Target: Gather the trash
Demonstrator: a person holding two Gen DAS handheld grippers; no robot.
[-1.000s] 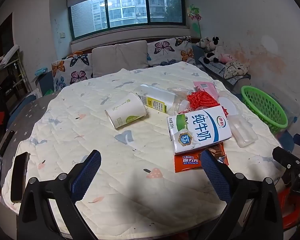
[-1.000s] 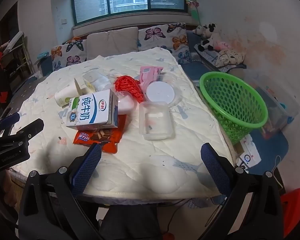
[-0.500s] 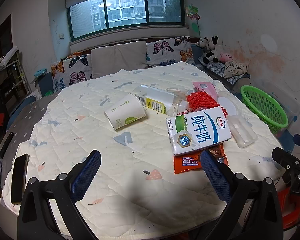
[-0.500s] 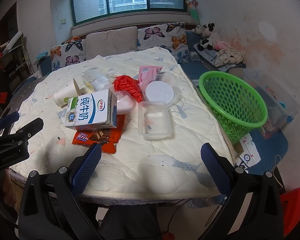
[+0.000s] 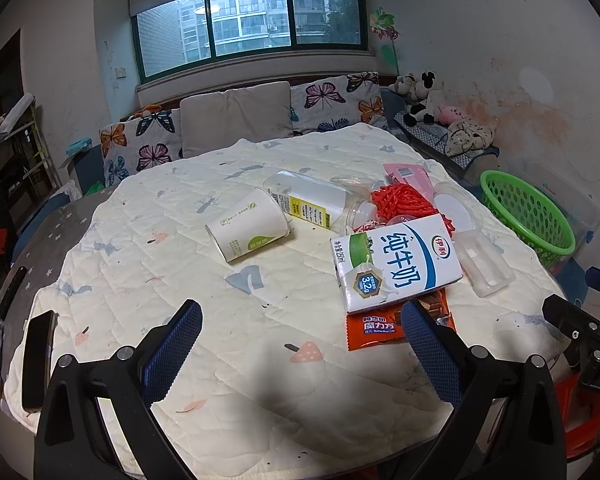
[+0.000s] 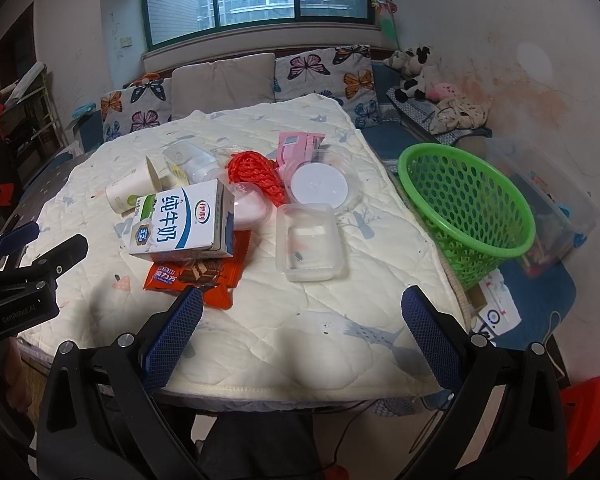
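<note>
Trash strewn over a round table covered by a cream quilted cloth point(image 6: 260, 328), with nothing yet gathered; both tongs hover at the near edge, each spread wide and holding nothing. Left gripper point(image 5: 300, 340): blue-padded fingers apart; ahead and to its right lies a white-and-blue milk carton point(image 5: 396, 264), on its side, resting partly on an orange snack wrapper point(image 5: 374, 330) that reaches almost to the right finger; farther ahead, a tipped white paper cup point(image 5: 250, 230) touches a clear plastic bottle point(image 5: 312, 200). Right gripper point(image 6: 302, 334): equally wide; a clear rectangular plastic tray point(image 6: 310, 242) lies straight ahead, a red mesh net point(image 6: 256, 174) and a round clear lid point(image 6: 320, 186) beyond it, and a pink packet point(image 6: 300, 146) farther still; a green perforated plastic basket point(image 6: 466, 210) stands off the table edge, ahead and to the right. Step judged in hand: approach and choice of a first item. Next move, as a judgement: advance one gripper over a near piece, the tray or the wrapper, lower it so the fingers straddle the piece, close, then carry to the basket; the flat wrapper, pinned under the carton, may resist a clean pinch.
</note>
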